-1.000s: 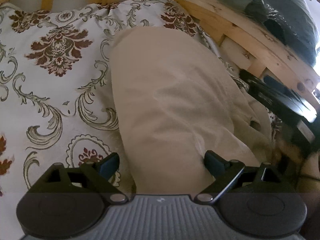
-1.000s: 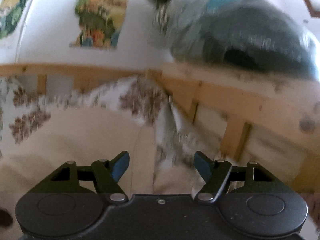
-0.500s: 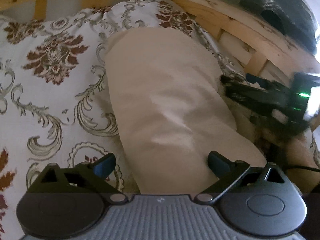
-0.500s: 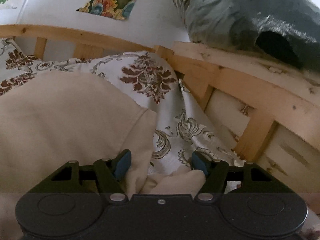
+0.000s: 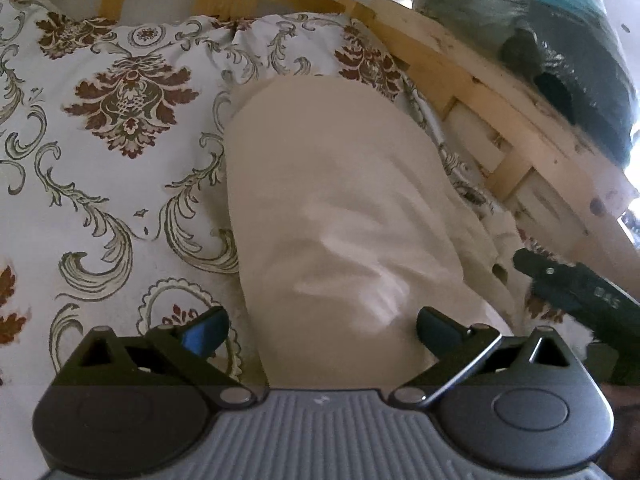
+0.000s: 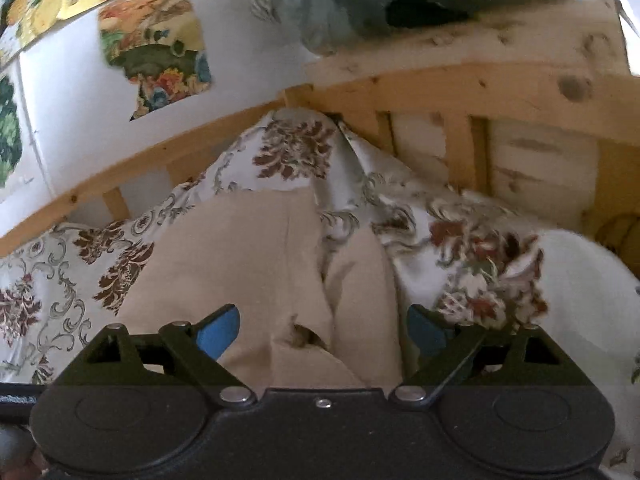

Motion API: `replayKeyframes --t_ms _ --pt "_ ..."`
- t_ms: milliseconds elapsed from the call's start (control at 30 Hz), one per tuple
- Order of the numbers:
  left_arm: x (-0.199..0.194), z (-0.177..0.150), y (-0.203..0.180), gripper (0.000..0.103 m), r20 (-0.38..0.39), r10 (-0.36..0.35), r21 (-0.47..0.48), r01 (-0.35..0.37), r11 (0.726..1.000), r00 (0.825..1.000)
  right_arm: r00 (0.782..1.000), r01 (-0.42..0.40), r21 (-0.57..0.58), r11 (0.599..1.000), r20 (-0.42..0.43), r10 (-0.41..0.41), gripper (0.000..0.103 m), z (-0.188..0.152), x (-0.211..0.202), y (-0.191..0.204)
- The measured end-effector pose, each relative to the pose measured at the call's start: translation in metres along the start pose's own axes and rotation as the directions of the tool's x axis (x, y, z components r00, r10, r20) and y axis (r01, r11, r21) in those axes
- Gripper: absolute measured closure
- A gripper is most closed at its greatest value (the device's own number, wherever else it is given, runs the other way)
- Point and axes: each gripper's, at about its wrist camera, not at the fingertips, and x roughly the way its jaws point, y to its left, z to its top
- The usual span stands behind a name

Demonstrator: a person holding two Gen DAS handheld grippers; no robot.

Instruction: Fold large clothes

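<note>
Left wrist view. Your left claw (image 5: 322, 326) stands wide open and grips nothing; its blue pads straddle the near end of the cream garment (image 5: 340, 208), which runs from 6 o'clock toward 12 o'clock as a long narrow band on the floral bedspread (image 5: 104, 168). The cloth shows shallow creases near the middle. At 3 o'clock your right claw (image 5: 568, 284) appears as a dark body just beside the garment's looser right edge. The wooden bed rail (image 5: 472, 92) curves from 12 to 3 o'clock, with a plastic-wrapped bundle (image 5: 560, 40) above it.

Right wrist view. Your right claw (image 6: 320, 328) is likewise spread wide with nothing clamped; the garment (image 6: 240, 264) lies between and beyond its fingers. Here a lengthwise fold edge runs toward 12 o'clock, and a small dark opening in bunched cloth sits near 6 o'clock. Floral pictures (image 6: 160, 52) hang on the wall at 10 o'clock.

Progress, as a judgement: the garment appears already narrowed lengthwise, so the side folds seem done. What remains is likely to tidy the bunched right edge, then fold the band end to end.
</note>
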Motion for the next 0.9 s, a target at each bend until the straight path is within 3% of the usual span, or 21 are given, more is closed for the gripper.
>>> replayKeyframes --t_ms 67,200,333,567,900 --pt "-0.002 0.001 0.0 0.001 0.007 -0.009 -0.005 0.009 1.0 1.0 1.0 0.018 0.042 0.999 -0.009 -0.018 0.014 0.001 0.004 -0.006" --pt "-0.008 0.002 0.002 0.001 0.028 -0.004 0.003 0.004 1.0 1.0 0.998 -0.023 0.092 0.995 -0.054 0.028 0.02 -0.003 0.024 -0.009" --pt "-0.008 0.005 0.008 0.001 0.033 0.012 -0.016 -0.012 1.0 0.999 0.998 0.017 0.013 1.0 -0.063 -0.016 0.02 -0.007 0.039 0.003" --pt "0.008 0.021 0.024 0.001 0.022 0.025 -0.078 -0.024 0.997 0.999 0.998 0.007 0.034 0.999 -0.055 -0.006 0.017 -0.01 0.042 0.0" --pt "0.023 0.029 0.02 0.0 0.008 0.042 -0.042 -0.042 0.998 0.999 0.995 0.048 -0.104 0.993 -0.079 -0.057 0.011 -0.019 0.053 0.016"
